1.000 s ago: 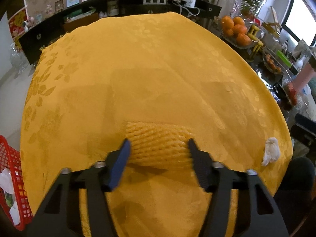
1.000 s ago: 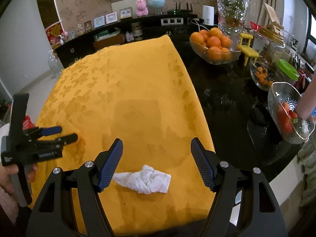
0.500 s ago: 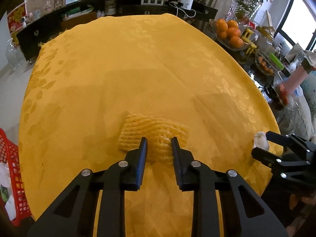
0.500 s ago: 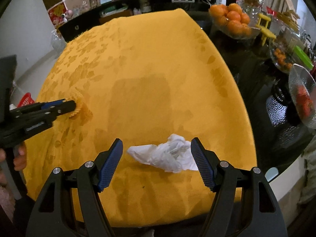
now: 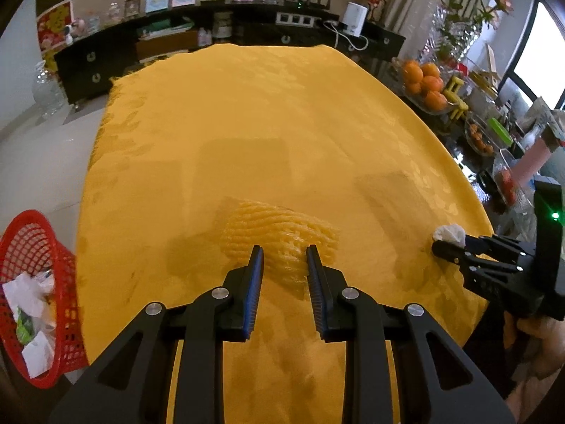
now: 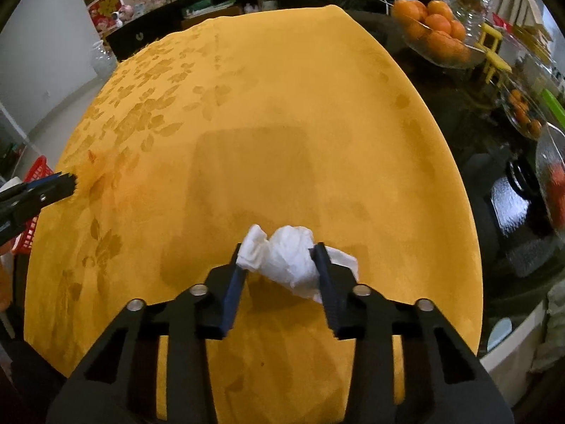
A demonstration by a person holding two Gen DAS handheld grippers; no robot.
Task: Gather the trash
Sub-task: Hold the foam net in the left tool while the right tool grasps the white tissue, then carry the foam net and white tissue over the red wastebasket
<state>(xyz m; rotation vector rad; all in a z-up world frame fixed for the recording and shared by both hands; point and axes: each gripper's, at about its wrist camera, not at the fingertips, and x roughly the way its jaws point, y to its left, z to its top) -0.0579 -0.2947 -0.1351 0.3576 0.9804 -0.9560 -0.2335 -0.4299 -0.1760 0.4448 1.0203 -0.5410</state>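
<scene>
The left gripper [image 5: 284,249] is clenched on the near edge of a yellow foam fruit net [image 5: 279,233], its jaws having just been closing with the net between them. The rest of the net spreads out ahead of the fingertips on the yellow tablecloth [image 5: 247,123]. Off to this gripper's left, below the table edge, stands a red basket [image 5: 31,233] with white paper scraps and a bit of green wrapper inside it.

The right gripper [image 6: 279,251] is grasping a crumpled white tissue [image 6: 286,258] — its jaws have just been closing, and the wad now bulges between the two pads, one corner sticking out past the right finger. The tissue sits at the near edge of the tablecloth, straight ahead of the fingertips.

In the left wrist view the right gripper shows far to the right, tissue at its tip. Beyond the right gripper, to its right on the dark tabletop, sits a glass bowl of oranges [image 6: 438,35].
</scene>
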